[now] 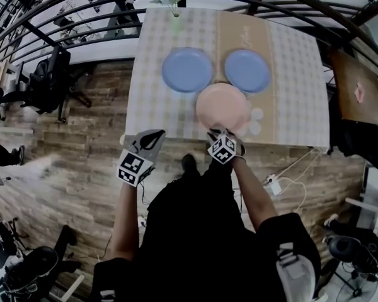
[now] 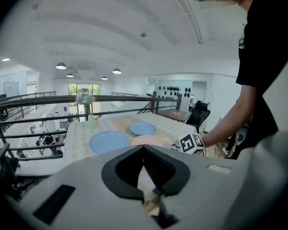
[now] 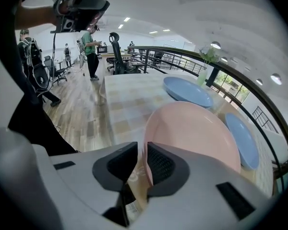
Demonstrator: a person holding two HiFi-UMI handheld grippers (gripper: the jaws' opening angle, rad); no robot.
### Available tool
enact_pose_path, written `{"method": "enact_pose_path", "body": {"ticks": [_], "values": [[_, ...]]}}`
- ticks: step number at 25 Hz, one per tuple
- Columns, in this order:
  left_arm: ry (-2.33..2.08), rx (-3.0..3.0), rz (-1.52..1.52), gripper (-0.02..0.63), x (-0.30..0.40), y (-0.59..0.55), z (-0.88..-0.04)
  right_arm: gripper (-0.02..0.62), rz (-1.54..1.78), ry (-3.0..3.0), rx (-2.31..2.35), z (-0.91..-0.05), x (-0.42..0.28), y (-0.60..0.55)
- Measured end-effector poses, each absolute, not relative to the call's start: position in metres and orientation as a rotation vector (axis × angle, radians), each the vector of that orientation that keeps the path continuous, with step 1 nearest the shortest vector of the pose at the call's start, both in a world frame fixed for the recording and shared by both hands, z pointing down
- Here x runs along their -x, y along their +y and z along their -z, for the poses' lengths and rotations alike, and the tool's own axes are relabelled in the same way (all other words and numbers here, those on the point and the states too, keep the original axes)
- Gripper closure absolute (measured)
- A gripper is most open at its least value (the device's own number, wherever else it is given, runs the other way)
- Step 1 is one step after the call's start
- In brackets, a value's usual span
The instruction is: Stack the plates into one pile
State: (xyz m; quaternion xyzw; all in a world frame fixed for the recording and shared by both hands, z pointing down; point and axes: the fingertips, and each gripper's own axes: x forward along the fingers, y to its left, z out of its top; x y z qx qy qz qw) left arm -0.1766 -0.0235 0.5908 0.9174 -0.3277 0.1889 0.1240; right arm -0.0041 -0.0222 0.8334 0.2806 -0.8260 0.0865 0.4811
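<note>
Right gripper [image 3: 143, 147] pinches round, smooth pink plate [image 3: 194, 131] by its rim; left gripper [image 2: 144, 148] pressed together, empty; checked bench [image 1: 150, 106] beneath.

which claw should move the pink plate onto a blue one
Right: the right claw is clamped on the pink plate rim; the left claw is empty, at the table edge.

1. The space is lit evenly by ceiling lamps [image 2: 116, 71] and daylight from far windows [image 2: 79, 87].
2. Straight railings [image 2: 38, 100] are bent by fisheye distortion; corners are darkened.
3. The pink plate [image 3: 192, 138] is rendered slightly soft close up.
</note>
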Motion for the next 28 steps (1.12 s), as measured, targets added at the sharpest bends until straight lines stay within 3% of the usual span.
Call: {"method": "enact_pose_path", "body": {"ticks": [28], "values": [[-0.957,-2.675,-0.542,0.604,0.170,-0.019,-0.591,0.586,-0.024,-1.936,-0.700,-0.821,-0.003,-0.027]]}}
